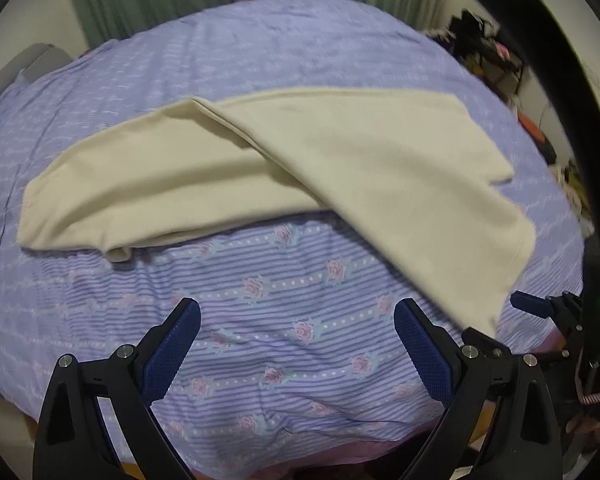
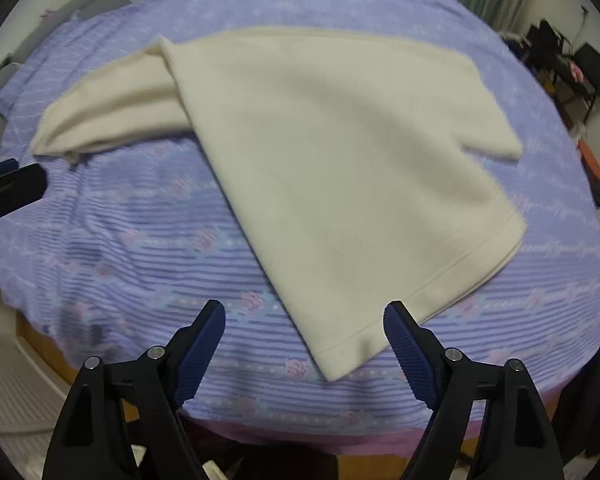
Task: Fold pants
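So the pants [image 2: 340, 184] lie spread on the bed [image 2: 120, 240], soft and floppy, probably light. Both tools, left [image 1: 298, 344] and right [image 2: 304, 344], gape empty. I'd pinch the near hem corners.

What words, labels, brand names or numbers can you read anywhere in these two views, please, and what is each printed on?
None can be read.
Purple bedsheet: faint pale lines between the stripes may be script, too blurred to read.
Cream pants: no label or print visible.

Dim, motion-blurred, fisheye-warped edges
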Demonstrator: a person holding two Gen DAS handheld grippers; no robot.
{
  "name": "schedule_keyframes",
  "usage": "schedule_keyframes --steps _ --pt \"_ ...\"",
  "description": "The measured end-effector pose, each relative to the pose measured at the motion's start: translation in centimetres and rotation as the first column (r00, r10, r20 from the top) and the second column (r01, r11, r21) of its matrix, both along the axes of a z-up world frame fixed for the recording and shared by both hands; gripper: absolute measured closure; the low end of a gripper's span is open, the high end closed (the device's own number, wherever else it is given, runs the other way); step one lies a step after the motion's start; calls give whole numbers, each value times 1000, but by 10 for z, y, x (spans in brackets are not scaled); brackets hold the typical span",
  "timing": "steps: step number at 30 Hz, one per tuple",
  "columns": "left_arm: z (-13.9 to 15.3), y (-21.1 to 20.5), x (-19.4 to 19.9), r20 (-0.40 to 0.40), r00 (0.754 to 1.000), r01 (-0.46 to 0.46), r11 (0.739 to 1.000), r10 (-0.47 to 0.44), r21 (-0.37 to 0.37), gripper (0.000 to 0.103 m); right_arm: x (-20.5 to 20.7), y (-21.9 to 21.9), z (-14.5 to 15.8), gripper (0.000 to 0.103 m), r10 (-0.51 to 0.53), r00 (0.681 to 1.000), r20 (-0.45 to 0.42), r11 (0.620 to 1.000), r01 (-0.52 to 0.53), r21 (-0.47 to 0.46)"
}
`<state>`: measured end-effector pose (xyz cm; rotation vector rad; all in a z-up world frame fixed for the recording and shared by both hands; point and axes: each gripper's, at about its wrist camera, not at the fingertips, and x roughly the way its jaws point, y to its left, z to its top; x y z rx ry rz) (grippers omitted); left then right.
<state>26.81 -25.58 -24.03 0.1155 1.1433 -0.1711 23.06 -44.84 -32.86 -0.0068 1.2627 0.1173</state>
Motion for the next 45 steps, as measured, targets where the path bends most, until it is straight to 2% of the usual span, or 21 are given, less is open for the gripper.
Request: schedule_keyframes --steps 6,7,10,11,12,15,18,21,24,27,29,31,33,35,36,38,39,40,41,43,45 --pt "-25 -1 14 -42 999 8 1000 -8 -3 5 11 -1 -43 28 -62 994 -91 998 59 -34" --pt "-29 -1 17 -50 999 6 1000 -6 -6 5 13 -1 -48 31 -65 993 -99 997 61 -44" --pt "-33 -3 24 -63 998 6 1000 -6 -9 5 16 1 -52 52 -59 995 -86 994 50 -95" --pt "-32 -4 26 -63 998 9 1000 -9 -9 5 17 -1 -50 70 -58 995 -81 994 50 -92" --pt "-30 -5 27 -58 998 12 1000 -12 -6 5 18 -4 -44 91 -59 995 -75 996 54 -74" --pt "-20 -6 35 -27 999 17 1000 -18 -6 5 21 -19 -14 93 -96 995 -25 995 95 -36" --pt "-10 -9 46 6 1000 21 1000 -21 -5 5 30 -42 36 93 -135 985 103 989 140 -47" --pt "-1 -16 62 50 998 35 999 -35 -9 5 52 -69 83 94 -173 956 237 979 192 -61" --pt "10 -32 88 115 987 116 993 -117 16 5 81 -85 111 94 -169 932 321 976 202 -75" --pt "25 -56 124 221 940 247 965 -261 88 5 104 -94 125 94 -136 918 372 975 191 -116" --pt "32 -71 150 246 900 343 933 -360 111 5 118 -95 128 94 -127 912 390 976 186 -117" --pt "34 -85 172 242 866 417 899 -437 130 5 123 -95 132 94 -121 907 404 976 183 -119" --pt "33 -102 194 228 823 498 854 -520 148 5 132 -99 136 95 -122 904 411 977 182 -112" --pt "21 -121 213 173 777 584 796 -605 161 5 135 -102 138 95 -122 903 413 977 181 -109" --pt "16 -126 216 143 766 608 778 -627 155 5 137 -105 136 95 -122 902 413 978 181 -106" --pt "-1 -139 226 52 735 665 734 -676 136 14 143 -112 131 95 -128 904 407 978 183 -101" --pt "-6 -143 227 18 721 686 717 -693 120 24 147 -115 130 95 -130 906 402 978 184 -97" --pt "-9 -146 228 -7 705 706 702 -709 93 40 151 -120 130 95 -134 908 397 979 184 -89" --pt "-9 -146 230 -12 698 715 695 -716 75 49 155 -122 130 95 -137 909 393 980 183 -83" --pt "-8 -146 237 -13 701 712 700 -713 50 87 165 -129 130 95 -136 914 382 982 176 -71" --pt "-2 -145 248 -5 716 698 716 -698 23 90 176 -133 128 95 -128 921 367 984 165 -71"
